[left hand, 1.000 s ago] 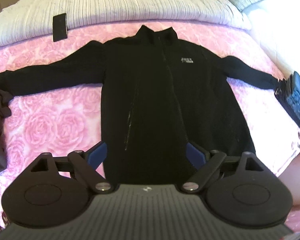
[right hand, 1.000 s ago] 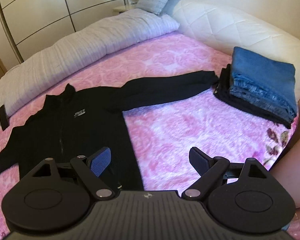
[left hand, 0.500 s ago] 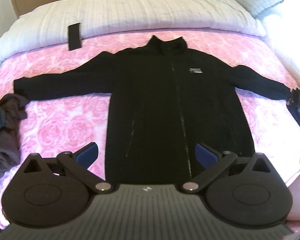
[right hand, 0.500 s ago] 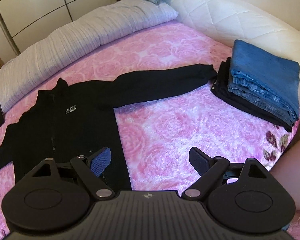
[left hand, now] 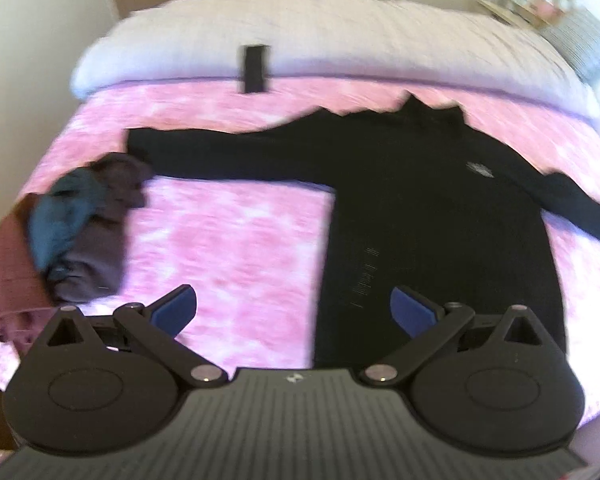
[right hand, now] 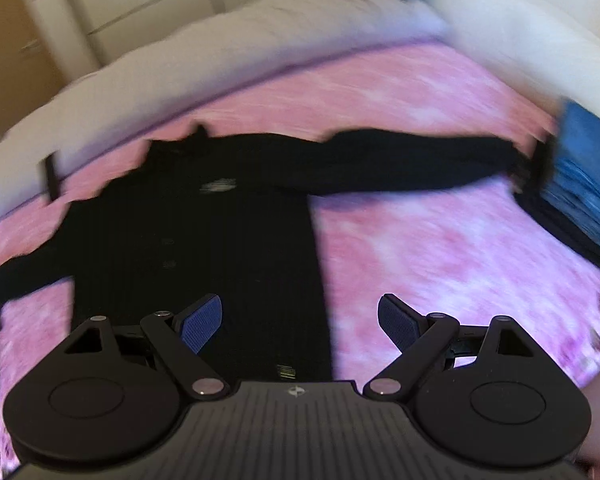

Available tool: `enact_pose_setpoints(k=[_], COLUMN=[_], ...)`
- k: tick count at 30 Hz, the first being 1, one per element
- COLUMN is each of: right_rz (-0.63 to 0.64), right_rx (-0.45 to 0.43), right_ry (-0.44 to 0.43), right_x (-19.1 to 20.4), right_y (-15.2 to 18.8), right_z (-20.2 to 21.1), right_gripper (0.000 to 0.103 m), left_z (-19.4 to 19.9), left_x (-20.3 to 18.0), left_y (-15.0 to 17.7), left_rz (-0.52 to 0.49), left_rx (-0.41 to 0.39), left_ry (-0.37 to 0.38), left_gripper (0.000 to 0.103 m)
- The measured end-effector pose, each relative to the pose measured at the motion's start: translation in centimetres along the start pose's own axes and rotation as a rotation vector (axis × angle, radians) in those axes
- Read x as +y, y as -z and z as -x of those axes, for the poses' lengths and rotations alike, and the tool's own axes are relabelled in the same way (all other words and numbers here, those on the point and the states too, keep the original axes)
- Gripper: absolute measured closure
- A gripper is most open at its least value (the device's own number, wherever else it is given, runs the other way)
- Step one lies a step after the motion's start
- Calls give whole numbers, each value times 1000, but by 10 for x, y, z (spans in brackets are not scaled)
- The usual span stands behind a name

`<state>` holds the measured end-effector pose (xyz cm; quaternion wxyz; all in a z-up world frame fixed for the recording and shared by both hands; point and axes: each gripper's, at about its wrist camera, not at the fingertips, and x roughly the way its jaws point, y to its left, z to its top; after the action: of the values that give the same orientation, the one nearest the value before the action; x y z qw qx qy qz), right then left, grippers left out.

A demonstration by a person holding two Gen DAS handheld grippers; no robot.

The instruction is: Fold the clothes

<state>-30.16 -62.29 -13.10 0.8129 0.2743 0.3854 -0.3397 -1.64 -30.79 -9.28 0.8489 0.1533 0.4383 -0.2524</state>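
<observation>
Here the black zip jacket lies flat and face up on the bed's pink rose-patterned blanket, both sleeves stretched out sideways and the collar pointing toward the folded-back white duvet.

Left wrist view, left to right: a heap of unfolded clothes (dark red, teal, dark grey-brown) sits at the blanket's left edge, touching or just beside the cuff of the jacket's outstretched sleeve. A small black rectangular object lies across the line where duvet meets blanket. The left gripper hangs above the bed with its jaws spread wide; within the last second they have been opening further. Nothing is between them. The left blue pad is over bare blanket, the right one over the jacket's lower body. A grey pillow lies at the far right corner.

Right wrist view, left to right: the right gripper is likewise spread and empty, its left pad over the jacket hem, its right pad over blanket. The jacket's other sleeve reaches to a stack of folded clothes, blue denim on top of dark items, its cuff touching or just beside the stack. Both views are motion-blurred.
</observation>
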Motion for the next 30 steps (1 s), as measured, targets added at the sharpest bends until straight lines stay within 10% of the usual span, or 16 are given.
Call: enact_pose_setpoints(k=[10, 17, 22, 26, 30], right_rz=[493, 762, 884, 962, 1102], right_rx=[-55, -55, -84, -76, -55], right_ry=[-310, -359, -367, -360, -367], right_x=[287, 508, 620, 676, 709], right_y=[9, 23, 16, 22, 48], right_z=[-41, -130, -215, -276, -323], right_gripper=[21, 79, 82, 81, 78], left_z=[-63, -184, -276, -330, -334], left_x=[207, 344, 387, 379, 390], left_y=[-65, -146, -165, -129, -98], left_rz=[32, 72, 65, -121, -62], left_rx=[-73, -85, -16, 165, 150], left_ry=[-34, 36, 79, 7, 57], left_gripper=[1, 1, 3, 6, 4])
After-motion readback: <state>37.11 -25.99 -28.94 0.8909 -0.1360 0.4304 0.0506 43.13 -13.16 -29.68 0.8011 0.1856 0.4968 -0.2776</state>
